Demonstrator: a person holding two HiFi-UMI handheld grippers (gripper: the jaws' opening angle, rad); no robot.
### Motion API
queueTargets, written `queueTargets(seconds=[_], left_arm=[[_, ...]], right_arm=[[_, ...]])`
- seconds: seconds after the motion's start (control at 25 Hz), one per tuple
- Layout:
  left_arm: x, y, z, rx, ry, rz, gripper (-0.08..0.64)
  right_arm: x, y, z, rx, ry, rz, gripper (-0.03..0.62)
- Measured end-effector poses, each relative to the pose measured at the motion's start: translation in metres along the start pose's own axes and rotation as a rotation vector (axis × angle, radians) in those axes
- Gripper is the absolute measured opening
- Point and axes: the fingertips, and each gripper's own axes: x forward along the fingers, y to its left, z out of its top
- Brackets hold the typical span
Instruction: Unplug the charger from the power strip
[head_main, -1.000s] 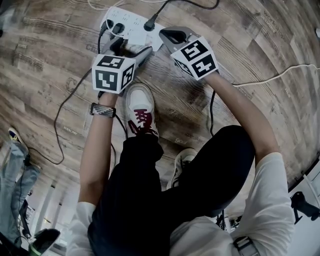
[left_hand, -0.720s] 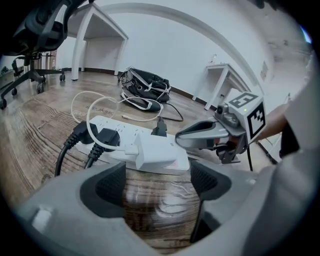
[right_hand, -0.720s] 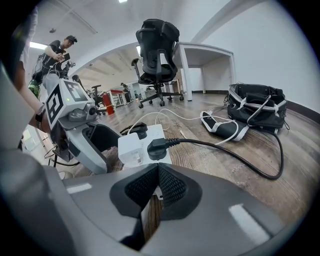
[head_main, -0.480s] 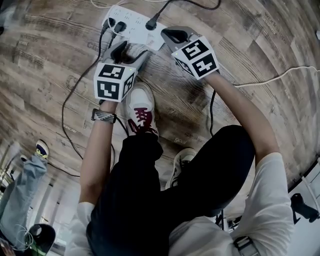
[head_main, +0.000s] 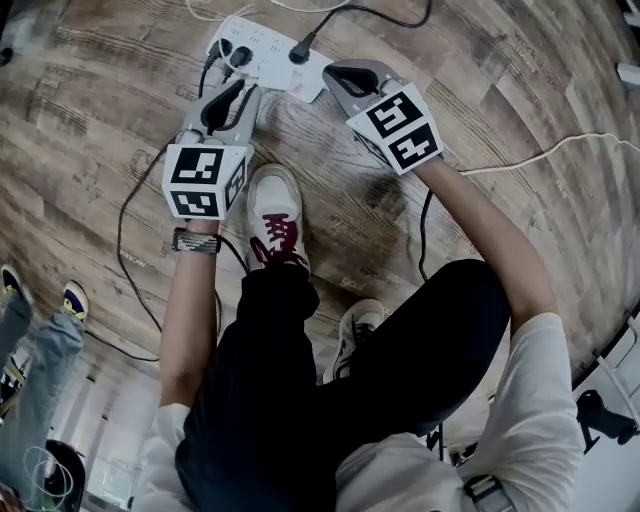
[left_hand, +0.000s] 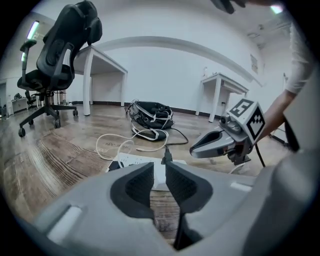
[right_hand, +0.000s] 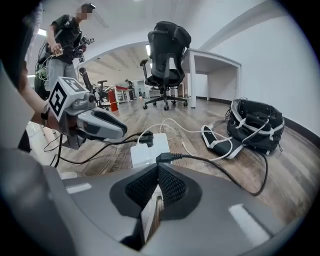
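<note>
Charger: can't tell which black plug it is, and none is between either gripper's fingers. Left gripper (head_main: 238, 92): fingers (left_hand: 137, 187) closing, with a narrow slit between the pads and nothing in it; only the strip shows beyond. Right gripper (head_main: 332, 70): fingers (right_hand: 172, 186) together at the tips, nothing clamped.

Both point down at the white rectangular plastic power strip (head_main: 262, 42), flat on the wood-plank floor (head_main: 480, 90) at top centre of the head view. Left tips are just below the strip's lower edge in frame, near its left end. Right tips overlap its right end; contact unclear.

The strip's left end carries a pair of black plugs (head_main: 238, 56), with a thin black cable (head_main: 125, 220) trailing down the left of the frame. A third black plug (head_main: 298, 52) stands further right, its cable heading to the upper right. All three look seated.

Centre of frame: white sneaker with red laces (head_main: 275, 215), just beside the left gripper's marker cube.

Left gripper view: black office chair (left_hand: 60, 55) upper left, white desk (left_hand: 102, 62), black bag (left_hand: 151, 114) with loose white cable (left_hand: 117, 142) in front. Right gripper view: a person (right_hand: 57, 45) stands upper left.
</note>
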Motion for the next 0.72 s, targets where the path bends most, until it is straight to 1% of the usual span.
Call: queueTargets(seconds=[0.12, 0.24, 0.36, 0.48, 0.6, 0.72], left_arm=[[-0.006, 0.002, 0.018, 0.025, -0.031, 0.012, 0.053], [-0.020, 0.006, 0.047, 0.064, -0.068, 0.032, 0.009], [-0.033, 0.009, 0.084, 0.085, -0.107, 0.043, 0.006], [-0.047, 0.006, 0.122, 0.085, -0.126, 0.045, 0.006], [-0.067, 0.000, 0.169, 0.086, -0.142, 0.048, 0.006], [-0.094, -0.005, 0.222, 0.080, -0.152, 0.058, 0.006]], right_arm=[[-0.020, 0.000, 0.023, -0.029, -0.039, -0.030, 0.003], [-0.042, -0.006, 0.053, -0.039, -0.090, -0.070, 0.003], [-0.070, -0.020, 0.083, -0.050, -0.135, -0.131, 0.003], [-0.101, -0.034, 0.113, -0.049, -0.170, -0.196, 0.003], [-0.135, -0.043, 0.155, -0.083, -0.197, -0.235, 0.002], [-0.177, -0.043, 0.214, -0.107, -0.236, -0.255, 0.002]])
